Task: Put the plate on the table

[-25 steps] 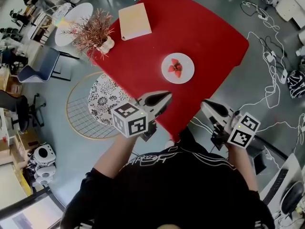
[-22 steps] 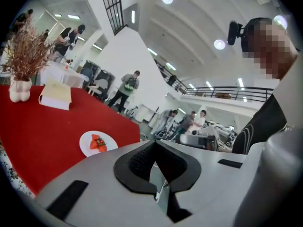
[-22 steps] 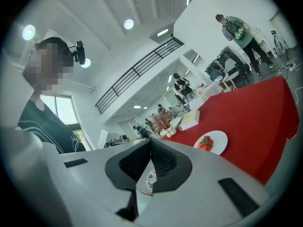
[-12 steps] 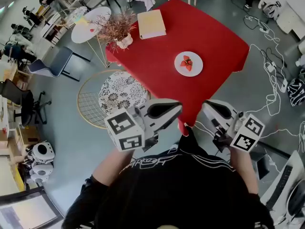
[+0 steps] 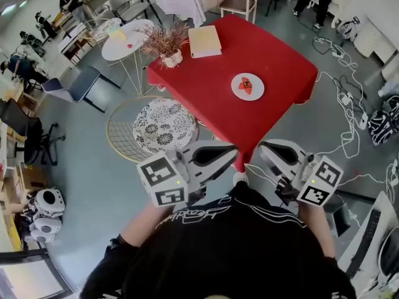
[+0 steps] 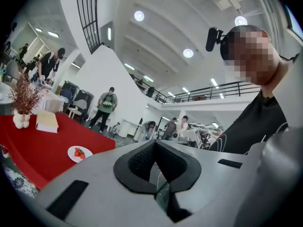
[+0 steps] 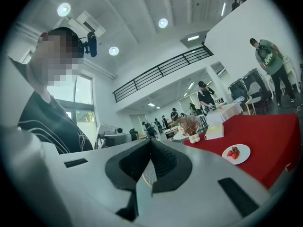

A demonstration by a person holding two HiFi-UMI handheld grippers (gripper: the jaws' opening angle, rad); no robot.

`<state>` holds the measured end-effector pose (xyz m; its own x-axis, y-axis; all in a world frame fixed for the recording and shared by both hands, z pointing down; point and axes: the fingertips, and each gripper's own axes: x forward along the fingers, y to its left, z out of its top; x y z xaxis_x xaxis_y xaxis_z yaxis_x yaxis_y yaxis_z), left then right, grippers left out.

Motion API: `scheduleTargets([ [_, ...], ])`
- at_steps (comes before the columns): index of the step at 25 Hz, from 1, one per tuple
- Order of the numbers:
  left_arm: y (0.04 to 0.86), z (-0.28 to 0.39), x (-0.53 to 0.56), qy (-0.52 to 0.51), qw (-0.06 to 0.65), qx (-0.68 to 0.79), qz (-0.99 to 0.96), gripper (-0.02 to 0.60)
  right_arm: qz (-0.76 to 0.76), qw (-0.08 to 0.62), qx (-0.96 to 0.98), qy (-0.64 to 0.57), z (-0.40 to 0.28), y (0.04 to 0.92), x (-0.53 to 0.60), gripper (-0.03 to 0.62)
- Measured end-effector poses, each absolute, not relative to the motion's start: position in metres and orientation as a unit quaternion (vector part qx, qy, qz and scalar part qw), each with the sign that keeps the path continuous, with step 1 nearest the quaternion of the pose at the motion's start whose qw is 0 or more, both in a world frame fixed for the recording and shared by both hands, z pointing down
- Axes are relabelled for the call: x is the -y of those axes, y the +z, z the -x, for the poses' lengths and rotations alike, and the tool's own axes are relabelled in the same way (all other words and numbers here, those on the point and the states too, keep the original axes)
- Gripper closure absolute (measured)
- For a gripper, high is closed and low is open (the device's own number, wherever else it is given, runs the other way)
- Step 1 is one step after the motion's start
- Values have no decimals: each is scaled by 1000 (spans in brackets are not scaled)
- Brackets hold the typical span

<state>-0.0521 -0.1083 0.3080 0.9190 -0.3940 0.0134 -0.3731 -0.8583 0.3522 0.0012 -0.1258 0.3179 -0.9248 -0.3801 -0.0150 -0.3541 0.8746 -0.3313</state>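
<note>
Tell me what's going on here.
A person stands off the near corner of the red table, holding a left hand-held gripper and a right hand-held gripper low in front of the body. Both have their jaws together with nothing between them. The white plate with strawberries already sits on the table, well clear of both grippers. A tan book and a potted plant sit at the table's far side.

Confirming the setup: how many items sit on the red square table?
3: round white plate with strawberries, right of centre; pale closed book on the far-left edge; dried reddish plant in a white vase at the left corner. Nothing appears hidden.
</note>
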Motion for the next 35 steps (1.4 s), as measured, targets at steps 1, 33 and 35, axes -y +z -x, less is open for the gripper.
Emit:
scheduleTargets([
  [1,308,53,105,-30,174,198,-964,575,190,37,-967,-162,0,318,122,586],
  [33,303,43,96,-42,168,182,-968,575,213,37,-963,-164,-8,321,110,586],
  [35,304,42,95,-42,168,180,-968,575,213,38,-963,-164,-7,320,109,586],
])
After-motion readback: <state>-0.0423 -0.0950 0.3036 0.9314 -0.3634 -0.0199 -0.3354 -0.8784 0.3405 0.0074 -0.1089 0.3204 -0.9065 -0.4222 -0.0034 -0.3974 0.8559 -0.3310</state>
